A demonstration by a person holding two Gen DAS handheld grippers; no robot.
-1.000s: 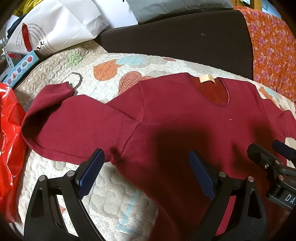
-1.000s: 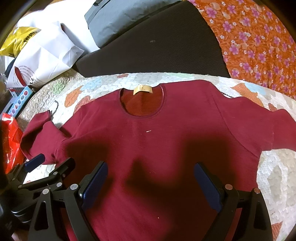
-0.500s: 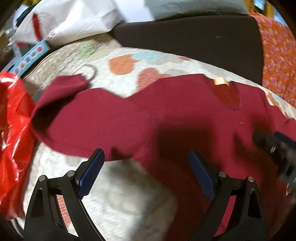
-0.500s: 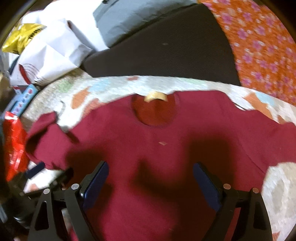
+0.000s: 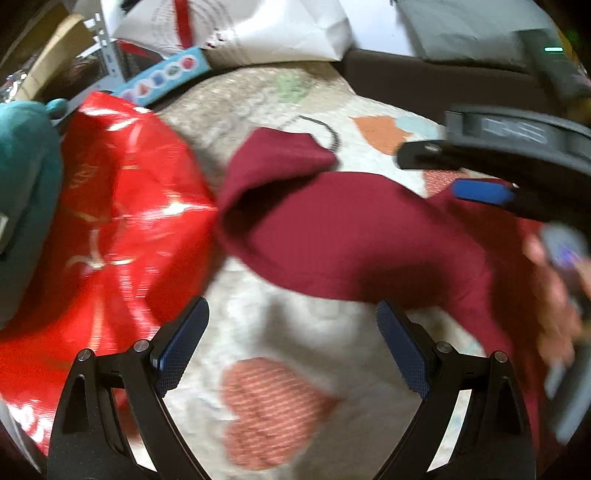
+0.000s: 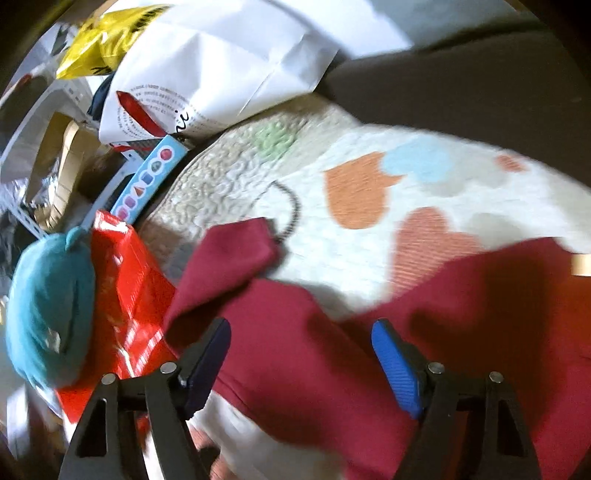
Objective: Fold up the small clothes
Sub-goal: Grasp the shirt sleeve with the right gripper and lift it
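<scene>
Yellow bag point(image 6: 107, 35) — right wrist view only.

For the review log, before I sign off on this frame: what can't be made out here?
- Dark red long-sleeved top: its right sleeve and hem are cut off in both views.
- Neck label: clipped by the right wrist view's edge.
- Print on the white paper bag: too small and blurred.
- Right gripper: motion-blurred in the left wrist view.
</scene>
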